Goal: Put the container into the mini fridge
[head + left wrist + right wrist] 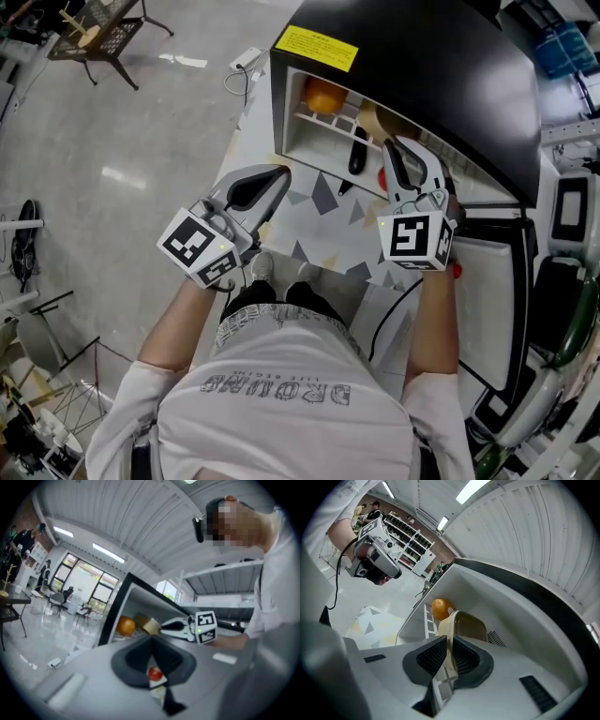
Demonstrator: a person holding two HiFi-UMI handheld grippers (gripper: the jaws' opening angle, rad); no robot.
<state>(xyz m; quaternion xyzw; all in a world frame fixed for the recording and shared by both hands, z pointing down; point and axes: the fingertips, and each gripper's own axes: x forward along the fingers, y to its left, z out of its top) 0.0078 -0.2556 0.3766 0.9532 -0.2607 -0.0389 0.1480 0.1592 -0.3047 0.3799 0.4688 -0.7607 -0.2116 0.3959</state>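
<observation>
Presently your right gripper (450,644) pinches the container (466,626) by its wall, at the mini fridge (441,66) mouth near the orange (440,607); the interior lies straight ahead. Your left gripper (277,176), pressed together and empty, hangs farther off.

Orange fruit (323,97), patterned mat (319,225), wire chair (94,33)

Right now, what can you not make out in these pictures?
Back of the mini fridge: head view, its black top covers it.
Most of the container: head view, the right gripper and that top cover it.
Small red thing: left gripper view, too small to name.
</observation>
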